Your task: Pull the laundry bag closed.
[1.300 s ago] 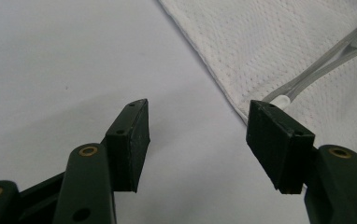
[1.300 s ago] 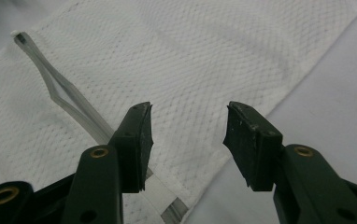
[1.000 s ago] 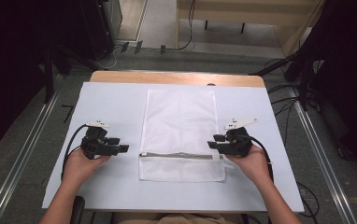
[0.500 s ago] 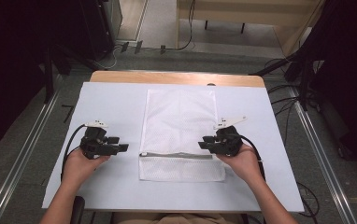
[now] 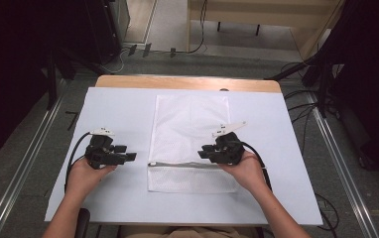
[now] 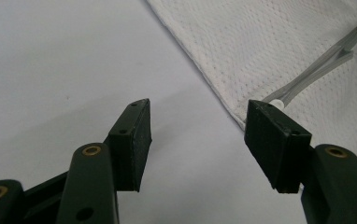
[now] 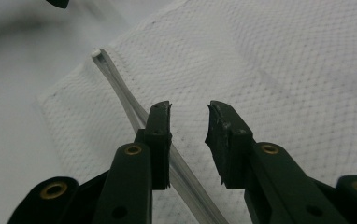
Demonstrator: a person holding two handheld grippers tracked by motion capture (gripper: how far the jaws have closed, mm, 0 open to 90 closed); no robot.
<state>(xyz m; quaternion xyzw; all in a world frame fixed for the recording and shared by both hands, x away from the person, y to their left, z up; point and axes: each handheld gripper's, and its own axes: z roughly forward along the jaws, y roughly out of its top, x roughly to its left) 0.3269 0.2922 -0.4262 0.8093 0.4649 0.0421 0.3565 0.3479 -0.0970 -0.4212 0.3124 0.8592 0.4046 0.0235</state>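
The mesh bag (image 5: 190, 144) lies mid-table, the left gripper (image 5: 130, 156) gaping beside its left edge, the right gripper (image 5: 203, 150) over its zip (image 7: 120, 91), jaws just closing, nothing pinched.

Both hands low, tongs aimed at each other

The left tongs (image 5: 131, 156) sit left, jaws wide apart on nothing. The right tongs (image 5: 203, 151) sit right of centre; their jaws have just been closing, a narrow gap remaining. Forearms enter from the near edge.
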